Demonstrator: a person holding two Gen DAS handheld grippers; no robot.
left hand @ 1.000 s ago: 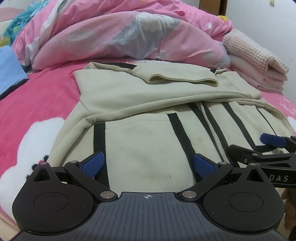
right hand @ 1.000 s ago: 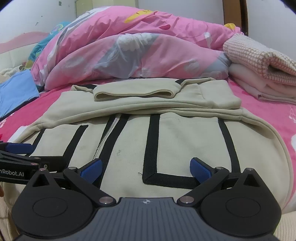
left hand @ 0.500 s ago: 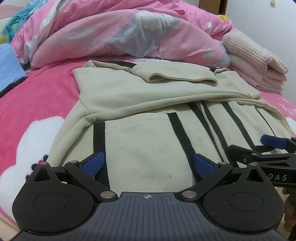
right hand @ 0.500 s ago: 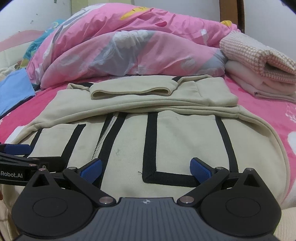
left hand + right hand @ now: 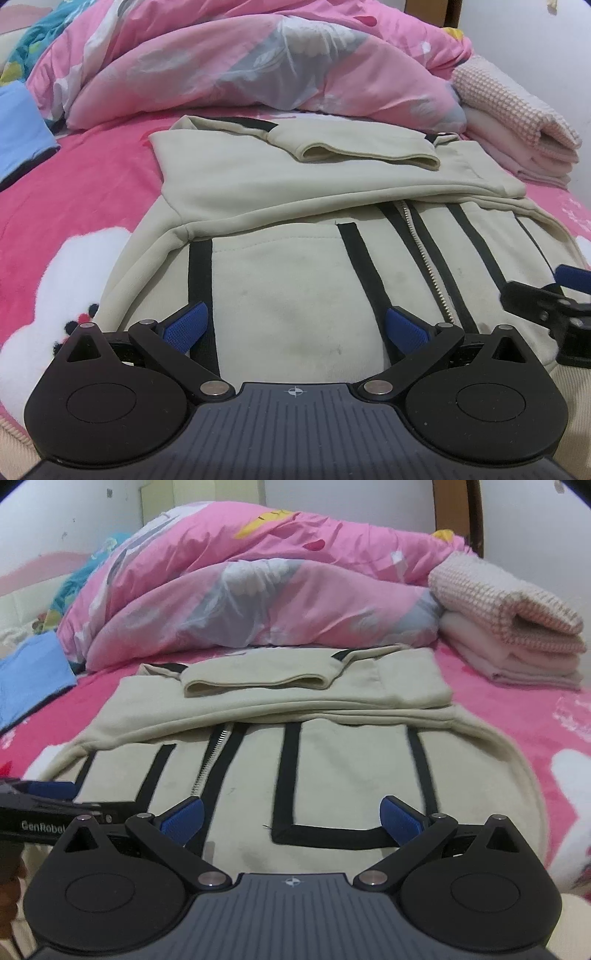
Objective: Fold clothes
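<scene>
Barely anything has shifted over the last second: the left gripper (image 5: 295, 325) and right gripper (image 5: 291, 816) still hang wide and empty at the lower frame over the beige jacket's (image 5: 295, 288) near hem, sleeves already folded across. Above, the pink duvet (image 5: 258, 62) and folded blankets (image 5: 509, 635) crowd its far edge.

- Jacket (image 5: 280, 192): pale beige with black stripes; a silver zip (image 5: 424, 254) down the front; faint grey smudges on the cloth
- Sheet (image 5: 74, 192): hot pink with white cloud shapes and small black and red marks
- Duvet (image 5: 258, 579): pink, printed with grey-blue and white patches, yellow and red spots
- Towel (image 5: 506, 594): pink-and-white waffle check, atop plain pale pink folds
- Cloth (image 5: 29, 672): plain light blue
- Pads (image 5: 184, 325): blue, on black gripper arms
</scene>
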